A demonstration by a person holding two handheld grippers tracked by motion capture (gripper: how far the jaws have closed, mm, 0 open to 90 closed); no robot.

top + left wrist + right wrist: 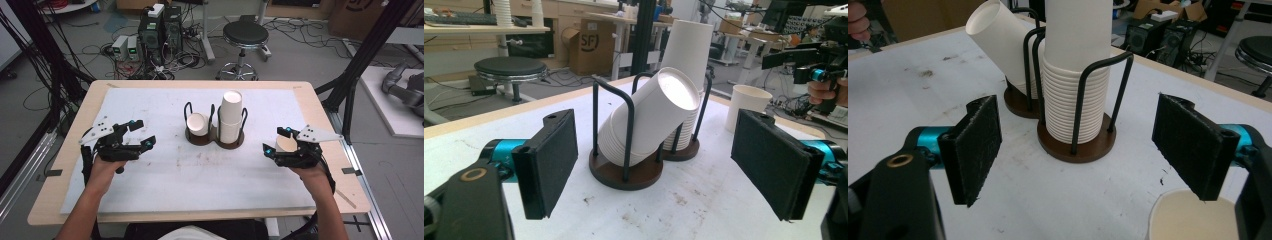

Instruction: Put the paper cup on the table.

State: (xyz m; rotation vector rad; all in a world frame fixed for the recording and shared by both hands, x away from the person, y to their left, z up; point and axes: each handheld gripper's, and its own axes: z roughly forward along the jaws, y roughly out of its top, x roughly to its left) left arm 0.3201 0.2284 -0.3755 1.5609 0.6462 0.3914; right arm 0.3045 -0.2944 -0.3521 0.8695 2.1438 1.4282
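Left tool (142, 134) (jaws wide) hovers near table edge (70, 150).

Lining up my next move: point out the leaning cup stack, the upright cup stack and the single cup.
leaning cup stack (659, 117), left gripper view, side wall
upright cup stack (1075, 75), right gripper view, side wall
single cup (286, 144), high view, inside

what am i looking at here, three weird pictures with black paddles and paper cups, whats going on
A person at a table holds a hand-operated gripper in each hand: the left gripper and the right gripper. The high view looks down from above. The other two come from cameras riding on each gripper, so the black paddles are its fingers. On the table stands a double wire cup holder with one upright stack of paper cups and one leaning stack. A single paper cup sits by the right gripper. Both grippers are open, holding nothing.
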